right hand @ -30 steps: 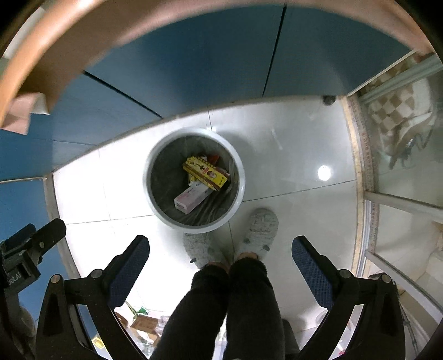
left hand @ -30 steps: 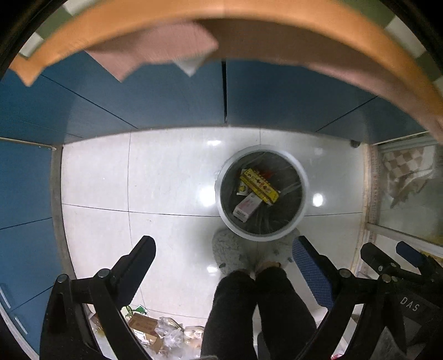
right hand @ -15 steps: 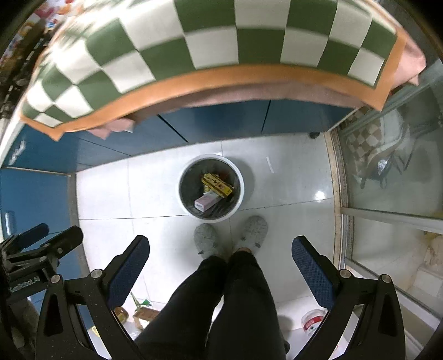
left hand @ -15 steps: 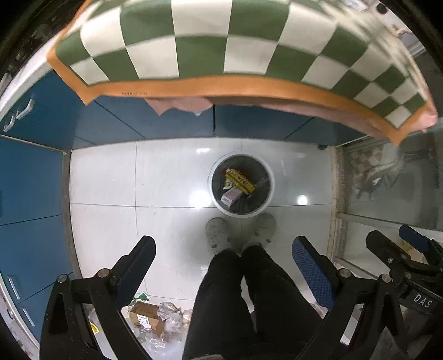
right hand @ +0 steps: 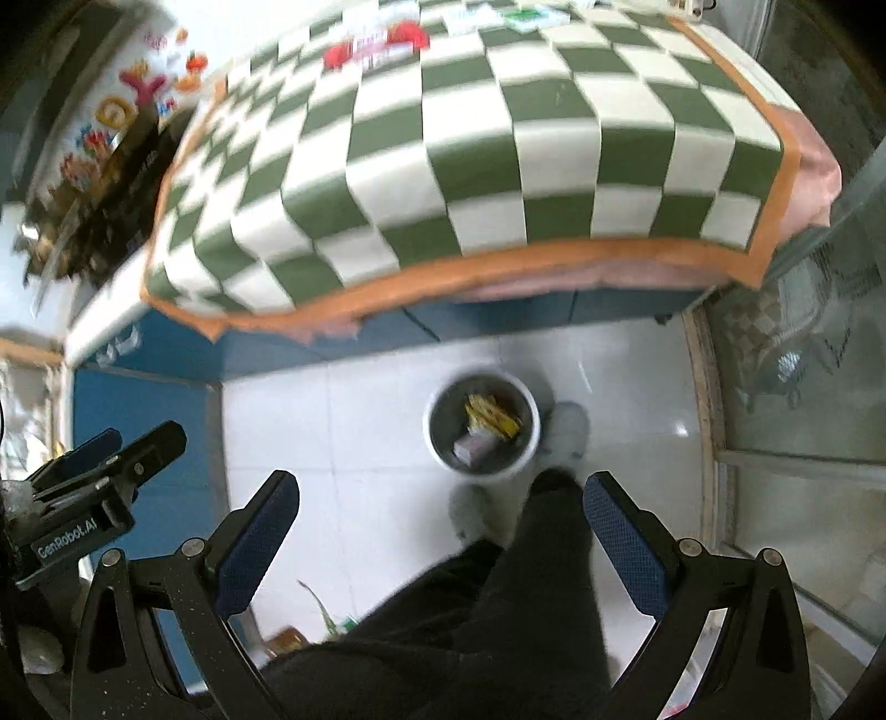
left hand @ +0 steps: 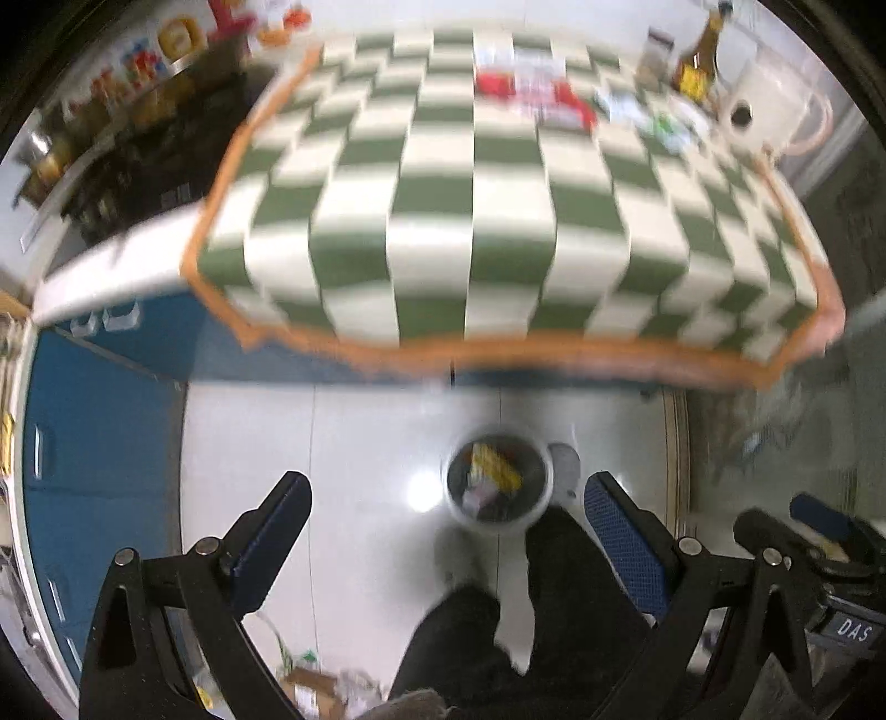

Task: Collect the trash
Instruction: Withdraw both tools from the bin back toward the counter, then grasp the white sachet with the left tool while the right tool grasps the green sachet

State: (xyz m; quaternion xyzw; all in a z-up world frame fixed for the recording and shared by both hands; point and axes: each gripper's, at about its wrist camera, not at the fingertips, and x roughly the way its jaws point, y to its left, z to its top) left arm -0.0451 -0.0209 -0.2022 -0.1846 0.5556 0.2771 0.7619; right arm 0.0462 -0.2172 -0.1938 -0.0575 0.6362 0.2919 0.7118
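A round white trash bin (left hand: 545, 501) stands on the floor by my feet; it also shows in the right wrist view (right hand: 529, 443). Inside lie a yellow wrapper (right hand: 493, 416) and a pale box (right hand: 473, 446). Red and white packets (left hand: 531, 91) and small green and white litter (left hand: 659, 119) lie at the far side of the green-and-white checked table (left hand: 470, 221). The packets also show in the right wrist view (right hand: 376, 44). My left gripper (left hand: 448, 515) is open and empty. My right gripper (right hand: 443, 512) is open and empty. Both are held high above the floor.
A brown bottle (left hand: 700, 61) and a white appliance (left hand: 769, 111) stand at the table's far right. Blue cabinets (left hand: 94, 443) run along the left. Loose packaging (left hand: 315, 687) lies on the tiled floor. A glass door (right hand: 803, 360) is on the right. My legs (right hand: 498, 609) stand below.
Both grippers have risen from low over the bin to above table height. The tabletop and its packets have come into view, and the bin looks smaller. Both stay open.
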